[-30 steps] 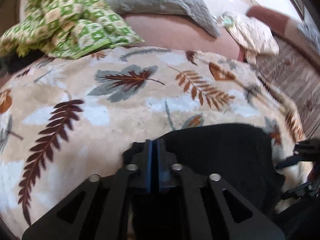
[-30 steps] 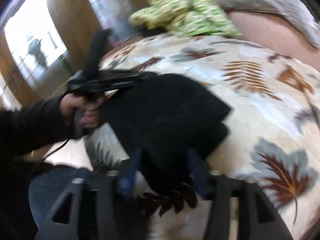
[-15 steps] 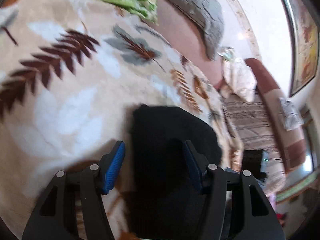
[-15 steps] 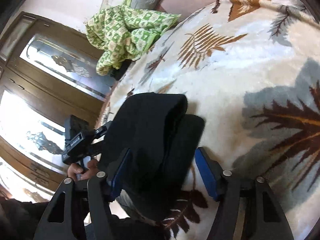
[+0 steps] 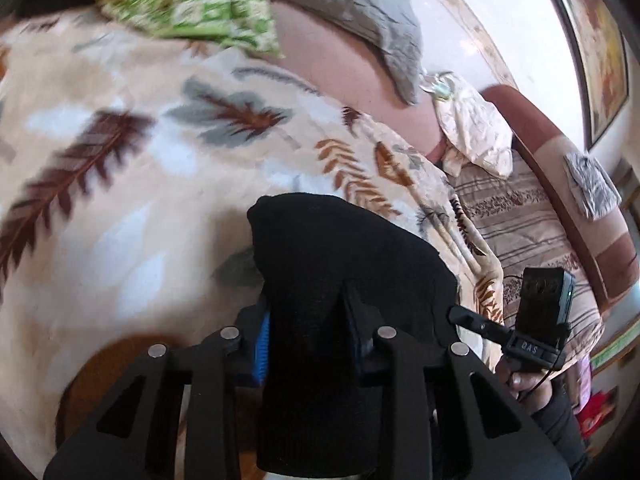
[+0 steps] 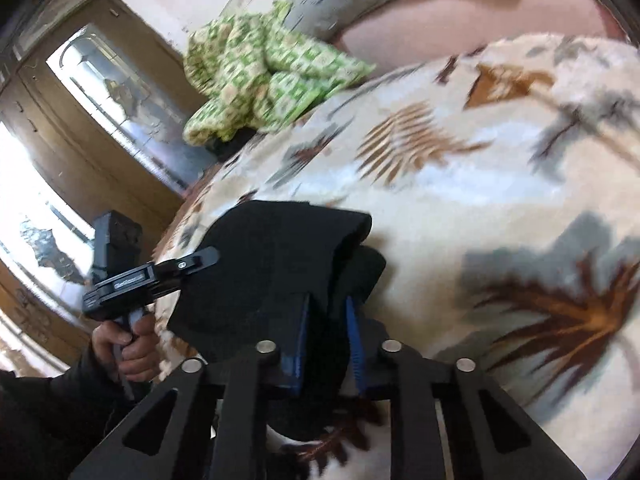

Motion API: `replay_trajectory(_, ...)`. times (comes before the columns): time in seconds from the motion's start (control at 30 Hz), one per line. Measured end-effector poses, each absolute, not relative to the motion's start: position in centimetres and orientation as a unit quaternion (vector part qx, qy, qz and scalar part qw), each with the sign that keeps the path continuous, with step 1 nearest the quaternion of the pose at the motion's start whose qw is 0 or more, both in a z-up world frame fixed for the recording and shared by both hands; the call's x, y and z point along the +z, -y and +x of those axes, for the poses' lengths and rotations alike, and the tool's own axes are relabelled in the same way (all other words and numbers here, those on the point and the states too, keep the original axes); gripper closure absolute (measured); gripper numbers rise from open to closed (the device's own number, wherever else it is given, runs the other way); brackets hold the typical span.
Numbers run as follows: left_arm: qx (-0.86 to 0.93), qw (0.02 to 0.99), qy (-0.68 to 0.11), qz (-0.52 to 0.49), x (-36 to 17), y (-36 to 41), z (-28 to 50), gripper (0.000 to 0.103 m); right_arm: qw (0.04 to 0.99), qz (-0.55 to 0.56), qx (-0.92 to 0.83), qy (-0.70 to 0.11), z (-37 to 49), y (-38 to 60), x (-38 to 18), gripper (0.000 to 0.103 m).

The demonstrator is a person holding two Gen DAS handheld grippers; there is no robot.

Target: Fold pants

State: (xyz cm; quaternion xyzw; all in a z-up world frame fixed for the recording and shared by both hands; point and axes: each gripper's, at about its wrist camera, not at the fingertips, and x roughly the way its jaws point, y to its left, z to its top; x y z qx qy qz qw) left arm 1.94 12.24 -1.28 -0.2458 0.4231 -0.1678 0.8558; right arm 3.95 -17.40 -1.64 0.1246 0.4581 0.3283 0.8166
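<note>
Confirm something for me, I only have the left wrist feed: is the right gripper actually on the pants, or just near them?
Observer: On them. The right gripper has its jaws closed around a fold of the black pants.
Operator: What's left of the bed? My feed doesn't show that side.
Observer: A wooden door with glass panes.
Operator: Is my left gripper visible from over there?
Observer: Yes, the left gripper is at the pants' far edge, held by a bare hand in a dark sleeve.
</note>
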Motion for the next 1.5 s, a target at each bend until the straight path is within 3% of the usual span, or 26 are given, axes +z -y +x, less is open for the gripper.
replay_trajectory(0.03,-0.17,0.856,-0.422,-0.244,-1.1,-11.9,2.5,0.077,0.821,0.129,0.321,-0.454,4.3,18.2,-1.3,0.103)
replay_trajectory(0.2,-0.187,0.855,-0.421,-0.238,-0.2,-8.7,7.7,0.077,0.824,0.174,0.313,-0.44,7.2,21.5,0.0,0.1)
replay_trajectory(0.3,-0.165,0.852,-0.439,-0.232,-0.9,-8.7,8.6,0.077,0.814,0.229,0.265,-0.462,8.0,23.4,-1.6,0.092)
replay_trajectory(0.37,-0.169,0.853,-0.436,-0.231,-1.0,-9.3,7.8,0.077,0.795,0.279,0.268,-0.466,7.6,24.3,-2.5,0.071)
replay_trajectory(0.4,-0.17,0.853,-0.435,-0.232,-1.1,-9.6,7.4,0.076,0.785,0.297,0.276,-0.468,7.3,24.4,-2.8,0.067)
replay_trajectory(0.53,-0.17,0.85,-0.435,-0.242,-1.6,-10.6,6.2,0.076,0.755,0.284,0.303,-0.508,6.6,22.7,-3.9,0.057)
replay_trajectory(0.57,-0.169,0.851,-0.435,-0.242,-1.7,-10.6,6.1,0.076,0.749,0.279,0.297,-0.522,6.4,22.3,-4.3,0.05)
replay_trajectory(0.63,-0.17,0.851,-0.435,-0.242,-1.8,-10.6,6.1,0.076,0.727,0.279,0.281,-0.561,6.2,21.8,-5.7,0.048)
replay_trajectory(0.73,-0.172,0.85,-0.436,-0.24,-2.1,-10.7,6.3,0.072,0.719,0.297,0.295,-0.555,6.2,21.7,-5.5,0.044)
replay_trajectory(0.83,-0.168,0.847,-0.437,-0.253,-2.9,-11.1,6.3,0.068,0.714,0.291,0.315,-0.554,6.3,20.2,-6.0,0.045)
replay_trajectory(0.97,-0.167,0.841,-0.439,-0.27,-2.8,-11.2,6.5,0.075,0.748,0.225,0.334,-0.528,5.9,18.0,-4.5,0.072)
replay_trajectory(1.03,-0.167,0.844,-0.439,-0.259,-1.9,-10.4,6.9,0.078,0.776,0.209,0.329,-0.496,6.0,18.6,-2.3,0.073)
replay_trajectory(1.23,-0.191,0.851,-0.421,-0.25,-0.1,-5.9,11.1,0.078,0.823,0.197,0.294,-0.445,9.7,23.4,1.0,0.072)
replay_trajectory(1.3,-0.184,0.851,-0.438,-0.223,-1.6,-3.9,12.7,0.076,0.823,0.207,0.269,-0.455,11.1,25.1,-0.4,0.064)
replay_trajectory(1.37,-0.155,0.858,-0.45,-0.194,-3.7,-2.6,13.5,0.063,0.805,0.223,0.216,-0.505,12.3,26.9,-3.7,0.055)
replay_trajectory(1.4,-0.152,0.863,-0.442,-0.192,-3.6,-2.6,13.4,0.057,0.799,0.239,0.214,-0.509,12.4,27.4,-4.3,0.056)
replay_trajectory(1.5,-0.148,0.872,-0.433,-0.176,-2.8,-2.4,13.0,0.053,0.819,0.246,0.188,-0.483,11.6,28.2,-2.5,0.051)
